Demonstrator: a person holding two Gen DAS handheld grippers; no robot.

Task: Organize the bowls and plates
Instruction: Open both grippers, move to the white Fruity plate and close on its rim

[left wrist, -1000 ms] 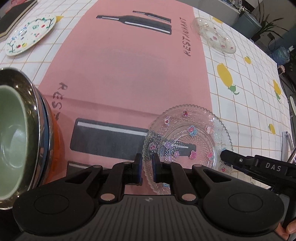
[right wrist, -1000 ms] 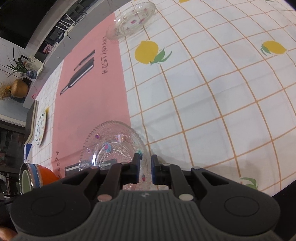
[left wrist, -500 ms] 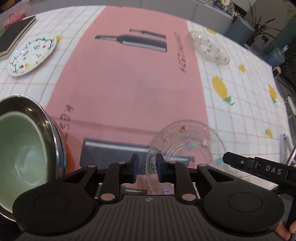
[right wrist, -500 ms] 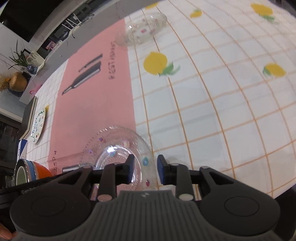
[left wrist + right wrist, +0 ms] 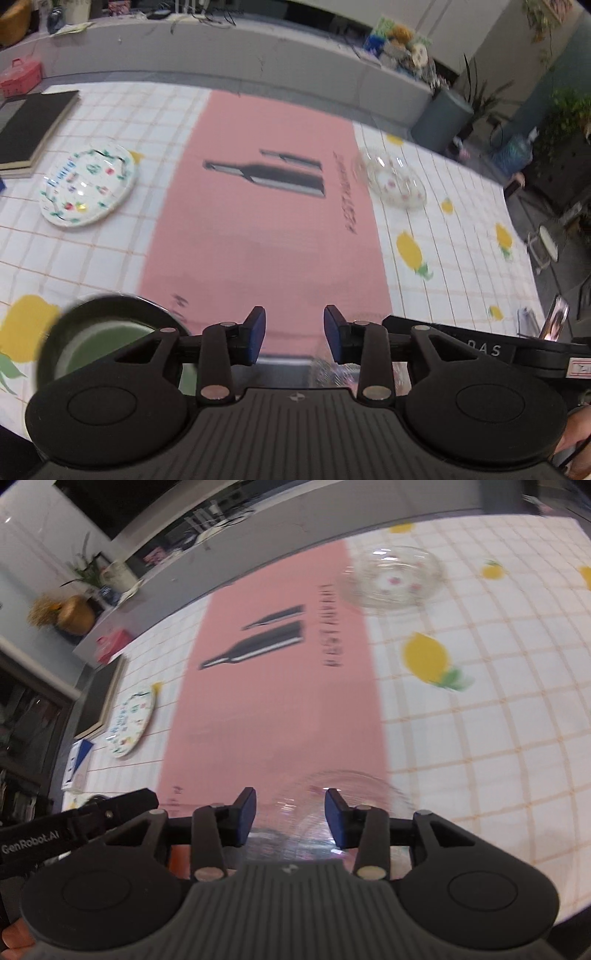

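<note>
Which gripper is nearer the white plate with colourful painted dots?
Left. The left gripper faces the white painted plate up-left across the cloth; the right gripper sits farther over, beside the clear glass plate.

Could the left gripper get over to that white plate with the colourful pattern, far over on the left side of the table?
Probably yes. The left gripper has nothing between its opening jaws, and the painted plate lies alone on bare tablecloth. Only the stacked bowls sit close beneath the gripper, so it would have to pass above them.

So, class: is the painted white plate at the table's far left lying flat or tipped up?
Flat. The painted plate lies face up on the checked tablecloth, its whole rim down.
</note>
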